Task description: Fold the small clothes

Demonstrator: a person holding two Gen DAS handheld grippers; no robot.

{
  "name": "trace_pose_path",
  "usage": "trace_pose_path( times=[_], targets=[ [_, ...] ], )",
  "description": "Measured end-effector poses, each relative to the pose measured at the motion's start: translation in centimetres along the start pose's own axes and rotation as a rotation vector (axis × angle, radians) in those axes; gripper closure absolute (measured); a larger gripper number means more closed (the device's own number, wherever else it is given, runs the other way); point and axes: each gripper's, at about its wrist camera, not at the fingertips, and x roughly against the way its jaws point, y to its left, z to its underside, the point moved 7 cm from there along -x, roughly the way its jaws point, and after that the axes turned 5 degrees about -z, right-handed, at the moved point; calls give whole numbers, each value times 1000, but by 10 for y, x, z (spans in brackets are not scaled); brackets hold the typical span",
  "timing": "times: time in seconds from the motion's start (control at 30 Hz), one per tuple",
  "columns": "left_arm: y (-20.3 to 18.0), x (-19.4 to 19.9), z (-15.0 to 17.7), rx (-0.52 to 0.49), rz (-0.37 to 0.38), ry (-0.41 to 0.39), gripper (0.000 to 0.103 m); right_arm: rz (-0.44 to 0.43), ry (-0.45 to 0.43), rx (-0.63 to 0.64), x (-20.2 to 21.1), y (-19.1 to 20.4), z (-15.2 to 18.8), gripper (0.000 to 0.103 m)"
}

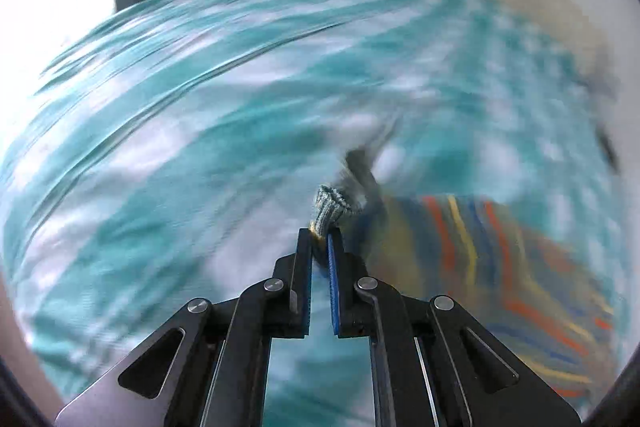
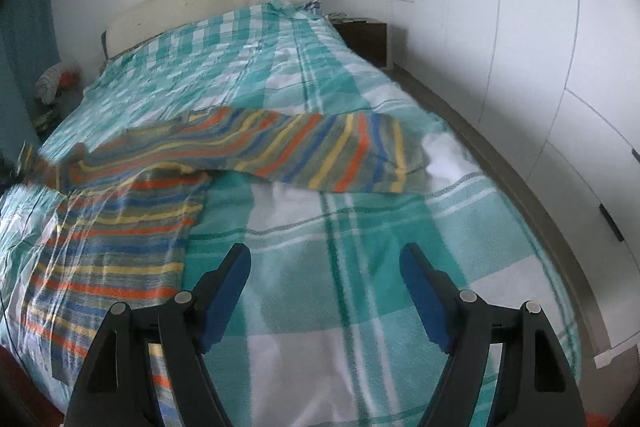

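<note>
Between the left gripper's (image 1: 320,239) closed jaws a ribbed cuff (image 1: 330,205) of the striped sweater (image 2: 240,147) is pinched; the right gripper (image 2: 324,259) is held wide apart, with the sweater stretched crosswise ahead.

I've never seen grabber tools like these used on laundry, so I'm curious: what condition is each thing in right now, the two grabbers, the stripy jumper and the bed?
left gripper: shut on the sweater's ribbed cuff.
right gripper: open, empty, above the bedspread.
striped sweater: unfolded, partly lifted, one sleeve stretched across the bed.
checked bedspread: spread over the bed, slightly wrinkled.
wardrobe doors: closed.
</note>
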Motion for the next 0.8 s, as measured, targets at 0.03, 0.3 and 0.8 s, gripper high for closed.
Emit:
trace_pose_path(
  times=[0.03, 0.3, 0.8],
  targets=[
    [6, -6, 4, -3, -20, 12, 99, -10, 11, -1, -3, 4, 2, 27],
    [6, -31, 24, -109, -117, 56, 90, -40, 63, 0, -10, 27, 12, 27],
    [-14, 124, 295, -591, 280, 271, 22, -482, 399, -98, 7, 81, 96, 27]
  ],
)
